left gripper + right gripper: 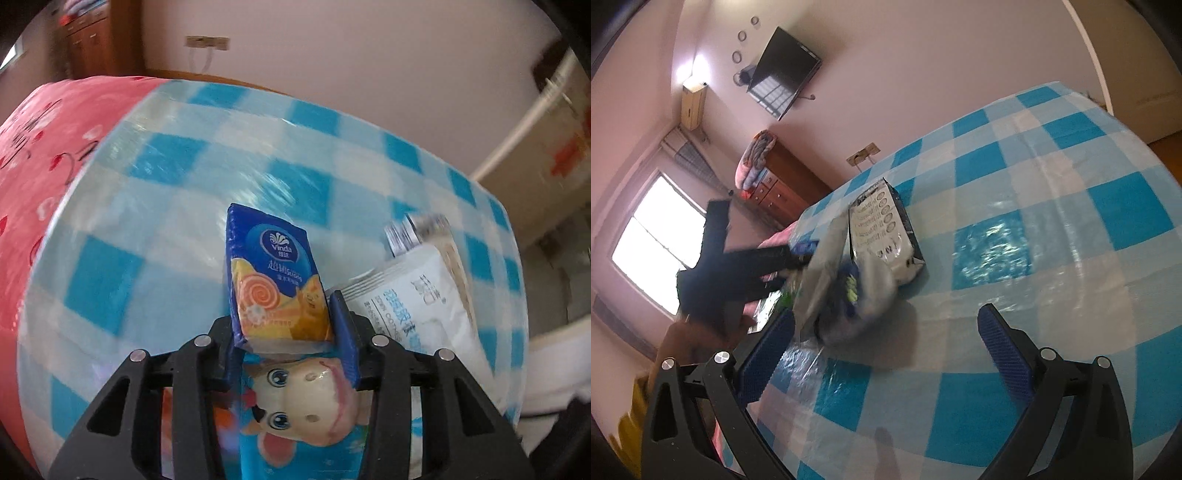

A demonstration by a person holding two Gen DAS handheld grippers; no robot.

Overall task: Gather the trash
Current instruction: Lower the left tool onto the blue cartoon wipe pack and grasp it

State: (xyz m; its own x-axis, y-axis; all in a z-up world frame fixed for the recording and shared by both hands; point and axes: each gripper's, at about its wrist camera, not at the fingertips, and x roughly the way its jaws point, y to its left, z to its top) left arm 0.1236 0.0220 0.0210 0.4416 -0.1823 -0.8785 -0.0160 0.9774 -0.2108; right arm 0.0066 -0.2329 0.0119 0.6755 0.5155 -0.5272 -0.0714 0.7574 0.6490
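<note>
Pinching blue tissue pack [279, 284] between left gripper [284, 328] pads above checkered table [155, 206]; right gripper [886, 354] spread wide.

A wall-mounted television [785, 72] hangs above a wooden dresser [783, 184].

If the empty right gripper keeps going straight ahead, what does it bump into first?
Probably nothing but the checkered tablecloth. The open right gripper points at bare cloth; the crumpled bag and the white packet lie a little to its left, though depth is hard to judge.
</note>
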